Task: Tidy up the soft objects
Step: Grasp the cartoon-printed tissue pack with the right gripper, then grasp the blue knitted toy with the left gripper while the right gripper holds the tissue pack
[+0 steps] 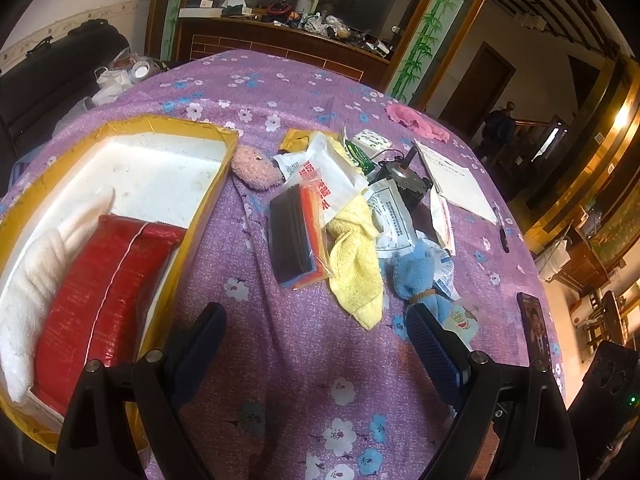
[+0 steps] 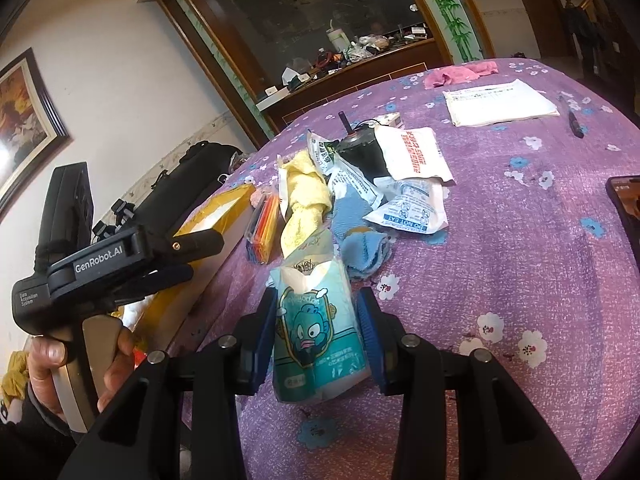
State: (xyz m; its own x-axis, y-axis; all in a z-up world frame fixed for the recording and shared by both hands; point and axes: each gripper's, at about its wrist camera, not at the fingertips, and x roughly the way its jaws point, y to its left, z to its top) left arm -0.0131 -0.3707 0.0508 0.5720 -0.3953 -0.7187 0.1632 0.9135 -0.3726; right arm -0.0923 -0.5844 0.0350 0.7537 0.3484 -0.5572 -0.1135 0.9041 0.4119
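Observation:
My left gripper [image 1: 316,340] is open and empty above the purple floral tablecloth [image 1: 280,380], right of a yellow-edged foam box [image 1: 160,160]. The box holds a red pouch [image 1: 100,288] and a white towel [image 1: 36,276]. Ahead lie a yellow towel [image 1: 356,256], a blue cloth [image 1: 416,276] and a pink plush [image 1: 256,168]. My right gripper [image 2: 318,312] is shut on a teal tissue pack [image 2: 316,328] just above the cloth. The left gripper [image 2: 132,260] shows at the left of the right wrist view, with the yellow towel [image 2: 304,200] and blue cloth [image 2: 360,240] beyond the pack.
A pile of plastic packets [image 1: 332,176], a dark motor [image 1: 404,180], a bag of coloured sheets [image 1: 296,236], papers [image 1: 456,180], a pen [image 1: 502,232], a pink rag [image 1: 416,120] and a phone [image 1: 534,328] lie on the table. A cluttered wooden counter [image 1: 288,36] stands behind.

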